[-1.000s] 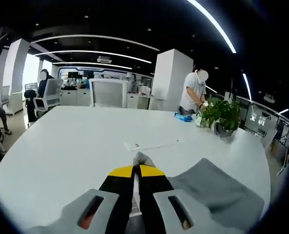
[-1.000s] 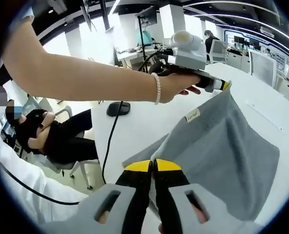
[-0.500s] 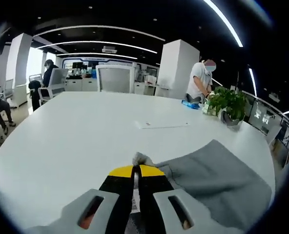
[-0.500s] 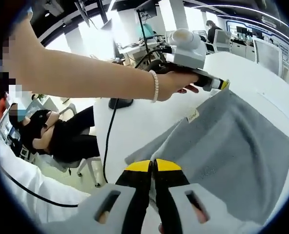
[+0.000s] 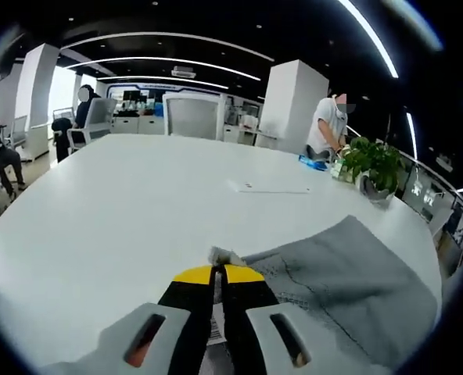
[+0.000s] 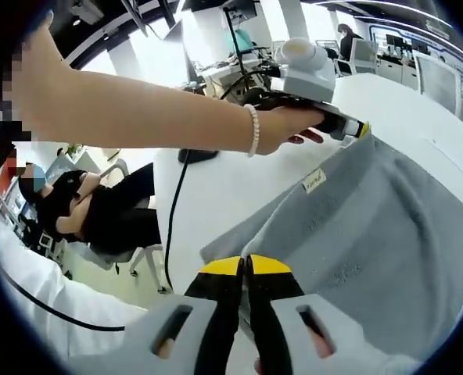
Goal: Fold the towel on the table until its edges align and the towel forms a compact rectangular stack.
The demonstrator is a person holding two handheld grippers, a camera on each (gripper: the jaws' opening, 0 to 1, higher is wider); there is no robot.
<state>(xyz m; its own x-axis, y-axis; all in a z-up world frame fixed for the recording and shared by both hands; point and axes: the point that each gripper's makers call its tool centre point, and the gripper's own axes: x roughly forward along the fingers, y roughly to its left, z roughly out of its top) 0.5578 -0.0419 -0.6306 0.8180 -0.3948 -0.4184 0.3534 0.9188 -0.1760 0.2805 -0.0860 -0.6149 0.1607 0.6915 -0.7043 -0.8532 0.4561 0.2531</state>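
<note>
A grey towel (image 5: pixel 349 273) is held up over the white table (image 5: pixel 122 203) by two of its corners. In the left gripper view my left gripper (image 5: pixel 217 273) is shut on one corner, a tuft of cloth poking out past the yellow tips. In the right gripper view my right gripper (image 6: pixel 244 267) is shut on another corner of the towel (image 6: pixel 364 242), which spreads away to the right with a small label (image 6: pixel 315 181) on its edge. The left gripper (image 6: pixel 363 130) shows there too, held in a hand (image 6: pixel 282 133) and pinching the far corner.
A sheet of paper (image 5: pixel 267 188) lies mid-table. A potted plant (image 5: pixel 372 168) and a blue item (image 5: pixel 314 162) stand at the far right edge, where a person (image 5: pixel 325 129) stands. Office chairs (image 5: pixel 191 117) line the far side. A black cable (image 6: pixel 173 226) hangs off the near table edge.
Both hands have come lower toward the table. The towel hangs flatter and wider in the left gripper view. Both grips have held.
</note>
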